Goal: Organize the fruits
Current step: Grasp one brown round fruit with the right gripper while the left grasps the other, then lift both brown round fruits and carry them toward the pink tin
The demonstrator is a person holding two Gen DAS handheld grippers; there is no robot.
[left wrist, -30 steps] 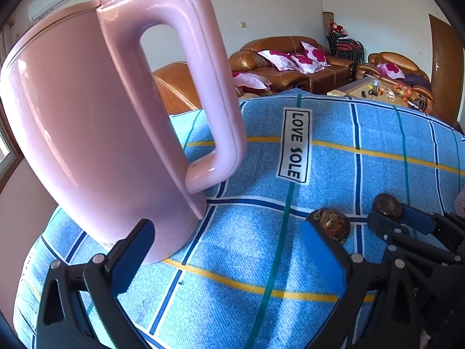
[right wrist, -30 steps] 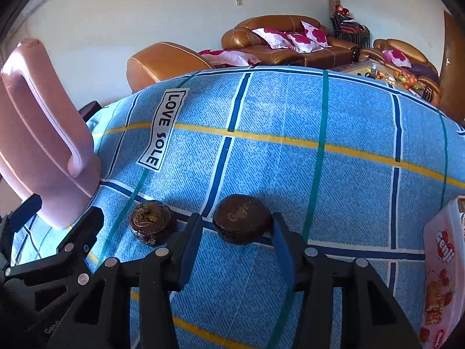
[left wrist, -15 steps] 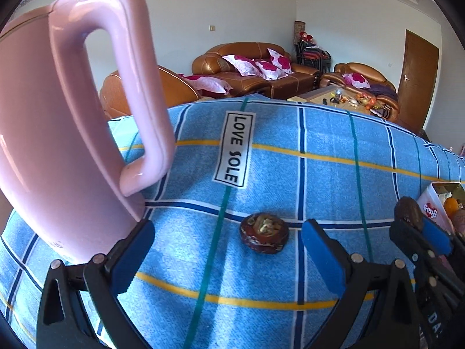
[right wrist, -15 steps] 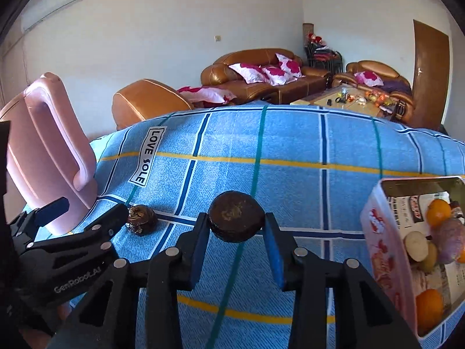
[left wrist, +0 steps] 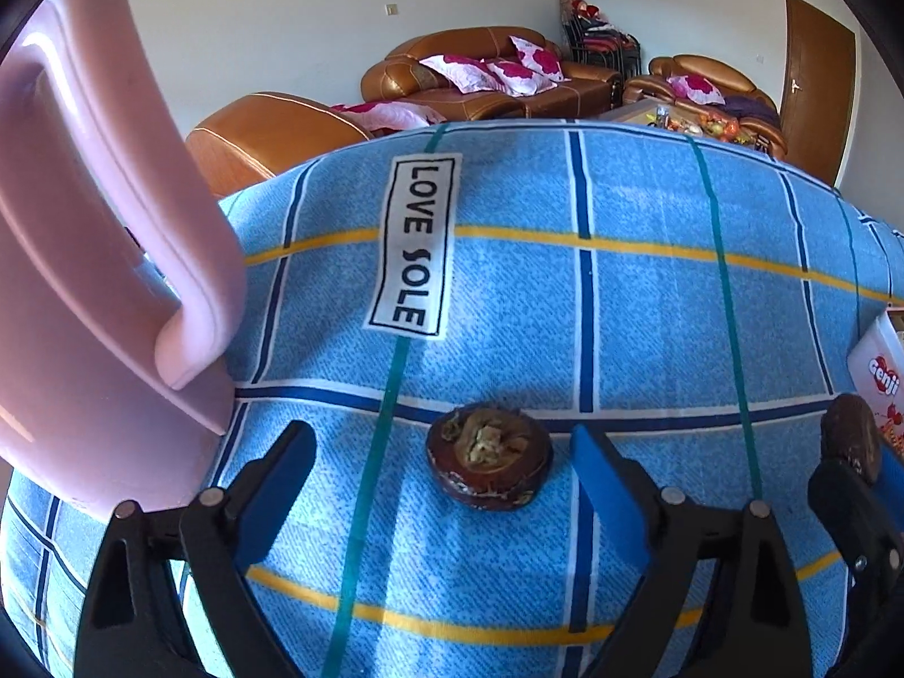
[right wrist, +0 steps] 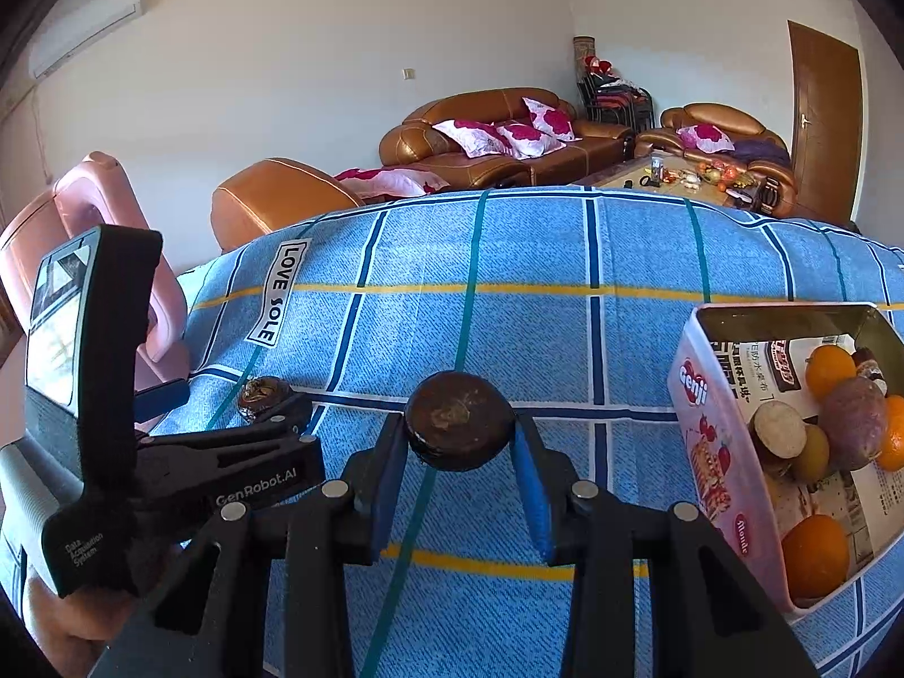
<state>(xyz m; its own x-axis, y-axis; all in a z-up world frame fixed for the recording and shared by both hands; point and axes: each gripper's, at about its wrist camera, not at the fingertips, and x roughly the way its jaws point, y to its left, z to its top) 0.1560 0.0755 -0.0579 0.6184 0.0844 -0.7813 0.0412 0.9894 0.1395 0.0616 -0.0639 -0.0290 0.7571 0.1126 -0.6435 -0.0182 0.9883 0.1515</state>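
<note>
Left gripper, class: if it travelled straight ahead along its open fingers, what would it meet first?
Most likely the dark brown fruit lying on the blue cloth, centred just ahead of the left gripper; its jaws are spread wide. Exact depth is unclear.

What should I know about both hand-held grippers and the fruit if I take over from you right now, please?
Right hand-held gripper: shut on one dark round fruit, held above the cloth beside the open tin.
Left hand-held gripper: open, fingers either side of the second dark fruit, which lies on the blue checked cloth, not gripped.
Done: oranges and other fruit already lie in the tin.
Left: drop the held fruit into the tin, then grasp and bin the second. The pink kettle stands close on the left.
</note>
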